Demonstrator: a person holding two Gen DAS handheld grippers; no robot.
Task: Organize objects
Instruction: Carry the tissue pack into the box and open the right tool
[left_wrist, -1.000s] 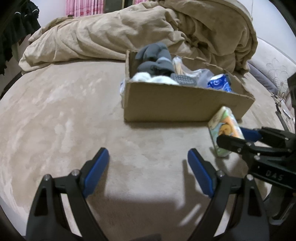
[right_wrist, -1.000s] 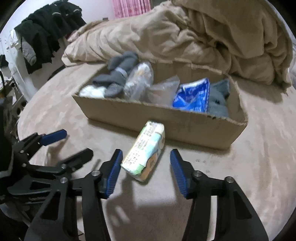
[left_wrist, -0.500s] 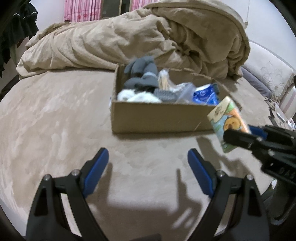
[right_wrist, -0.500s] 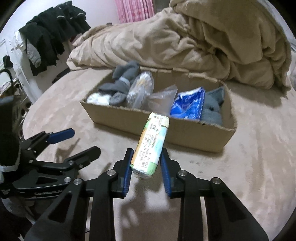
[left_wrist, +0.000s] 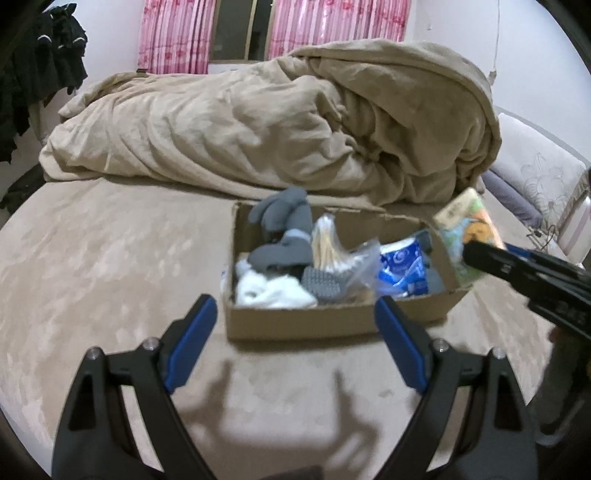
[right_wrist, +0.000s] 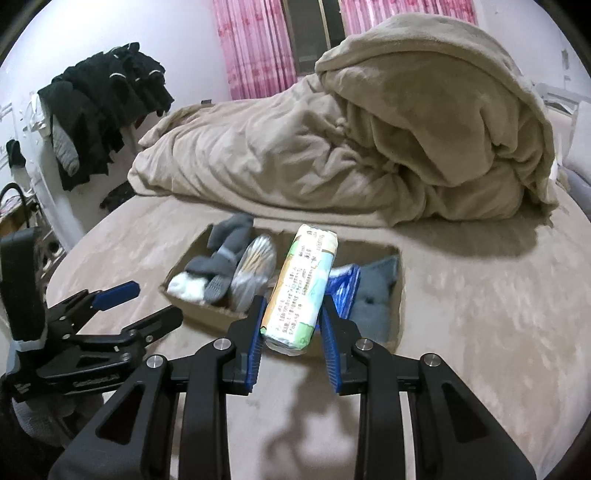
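My right gripper (right_wrist: 293, 317) is shut on a green-and-white tissue pack (right_wrist: 301, 288) and holds it in the air above the near side of an open cardboard box (right_wrist: 397, 314). In the left wrist view the pack (left_wrist: 467, 232) hangs over the box's right end (left_wrist: 448, 269). The box holds grey socks (left_wrist: 284, 229), a white cloth (left_wrist: 269, 290), a clear bag of cotton swabs (left_wrist: 327, 245) and a blue packet (left_wrist: 400, 266). My left gripper (left_wrist: 293, 341) is open and empty, just in front of the box.
The box sits on a beige bed (left_wrist: 92, 258). A bunched beige duvet (left_wrist: 280, 122) lies behind it. Dark clothes (right_wrist: 103, 110) hang at the left, and a pale headboard (left_wrist: 535, 173) is at the right.
My right gripper closed on the tissue pack lying in front of the box and lifted it up over the box. My left gripper rose and stayed open.
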